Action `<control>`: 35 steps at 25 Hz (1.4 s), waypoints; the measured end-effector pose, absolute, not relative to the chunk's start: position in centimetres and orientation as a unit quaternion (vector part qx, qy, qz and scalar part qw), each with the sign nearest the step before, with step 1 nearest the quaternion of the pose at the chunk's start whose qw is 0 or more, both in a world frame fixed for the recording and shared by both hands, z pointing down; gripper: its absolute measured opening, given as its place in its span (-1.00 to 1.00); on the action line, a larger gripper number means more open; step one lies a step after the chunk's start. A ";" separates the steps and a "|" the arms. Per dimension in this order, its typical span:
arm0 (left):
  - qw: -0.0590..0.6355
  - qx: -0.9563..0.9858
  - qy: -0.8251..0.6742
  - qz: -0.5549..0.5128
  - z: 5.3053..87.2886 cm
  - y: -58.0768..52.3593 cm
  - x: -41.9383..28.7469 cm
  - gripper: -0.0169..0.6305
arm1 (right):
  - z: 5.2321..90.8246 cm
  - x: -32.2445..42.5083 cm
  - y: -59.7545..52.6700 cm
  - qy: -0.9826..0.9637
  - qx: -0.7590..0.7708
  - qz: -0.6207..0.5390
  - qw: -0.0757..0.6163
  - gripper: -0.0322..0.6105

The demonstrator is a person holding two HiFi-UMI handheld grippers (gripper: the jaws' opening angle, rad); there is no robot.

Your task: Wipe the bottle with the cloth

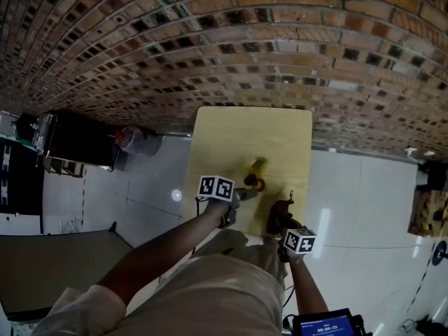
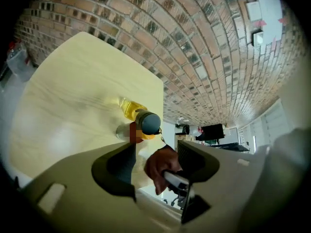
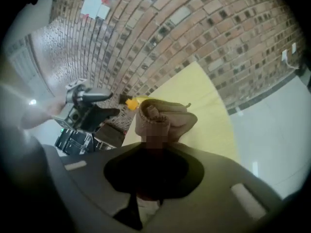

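Note:
A small bottle [image 1: 257,172] of yellow liquid with a grey-blue cap [image 2: 148,122] is on the pale wooden table [image 1: 238,135], near its front half. My left gripper [image 1: 246,192] is just short of the bottle on its near left. In the left gripper view its jaws [image 2: 155,147] stand open, with the bottle ahead of the tips and not between them. My right gripper [image 1: 280,222] is at the table's front right, shut on a bunched brown cloth [image 3: 165,118]. The cloth [image 2: 160,166] also shows through the left jaws' gap. A bit of the yellow bottle [image 3: 131,102] peeks past the cloth.
A brick wall [image 1: 210,40] runs behind the table. White tiled floor [image 1: 364,201] lies on both sides. A clear plastic container [image 1: 136,140] and a black shelf unit [image 1: 70,138] stand on the left. The far half of the tabletop [image 2: 73,91] is bare.

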State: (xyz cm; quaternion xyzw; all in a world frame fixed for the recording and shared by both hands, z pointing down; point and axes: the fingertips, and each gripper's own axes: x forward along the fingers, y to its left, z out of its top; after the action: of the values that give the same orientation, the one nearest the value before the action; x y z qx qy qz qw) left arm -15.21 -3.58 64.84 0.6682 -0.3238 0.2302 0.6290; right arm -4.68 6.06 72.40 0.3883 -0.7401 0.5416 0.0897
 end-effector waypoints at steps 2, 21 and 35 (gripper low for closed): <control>0.601 0.693 -0.329 0.226 64.0 -3.1 -16.4 -0.06 | 70.5 -1.6 5.6 -0.746 0.416 0.514 0.080 -0.68; 0.389 0.813 -0.418 0.114 53.9 -0.7 -28.1 -0.90 | 42.9 -2.0 3.3 -0.829 0.517 0.207 0.051 -0.68; 0.293 0.878 -0.363 0.108 47.8 8.6 -35.8 -0.91 | 38.1 -9.1 15.6 -0.803 0.570 0.172 0.026 -0.68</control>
State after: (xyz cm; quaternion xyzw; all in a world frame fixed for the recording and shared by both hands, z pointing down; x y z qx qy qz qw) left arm -35.76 8.65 47.84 0.8781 -0.3627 0.1081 0.2926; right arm -9.06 15.62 38.06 0.5697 -0.8032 0.1722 0.0263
